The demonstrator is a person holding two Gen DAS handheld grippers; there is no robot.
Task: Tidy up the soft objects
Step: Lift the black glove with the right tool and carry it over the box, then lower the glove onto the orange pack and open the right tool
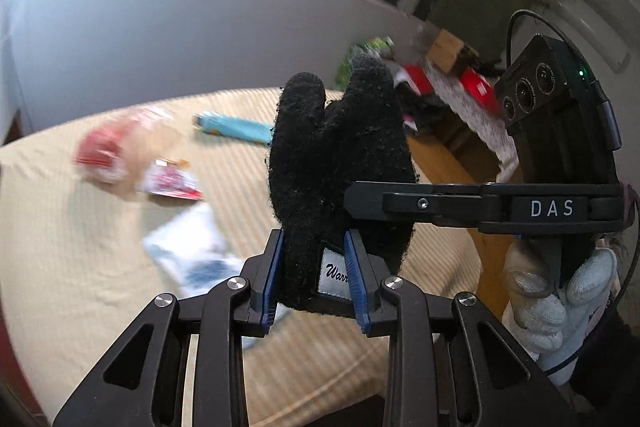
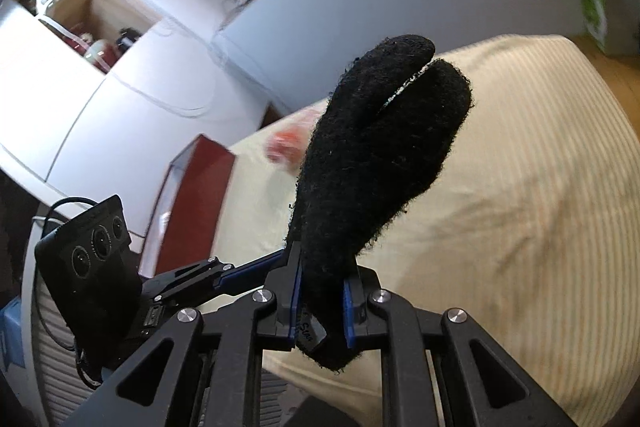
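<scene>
Striped cream bedding fills the ground under both my claws, with a grey wall behind it and a window above. Going left to right across the left wrist view: a blurred red and white bundle, a red printed packet, a pale blue and white cloth, and a turquoise item lie spread out on the bed; the blur keeps me from naming them more surely.

Next comes my left gripper, its blue pads clamped on the cuff of a black fleece glove that stands up off the bed, its white label just showing between the pads. To its right, my right gripper is closed on the same glove, pinching it edge-on near the cuff, so both claws hold it in the air above the mattress. Cluttered shelves sit at the far right.

I judge this to be mid-carry: the glove is picked up and not yet placed. The next move calls for one claw to let go cleanly so the fleece does not snag, then for setting it down flat with its like.
</scene>
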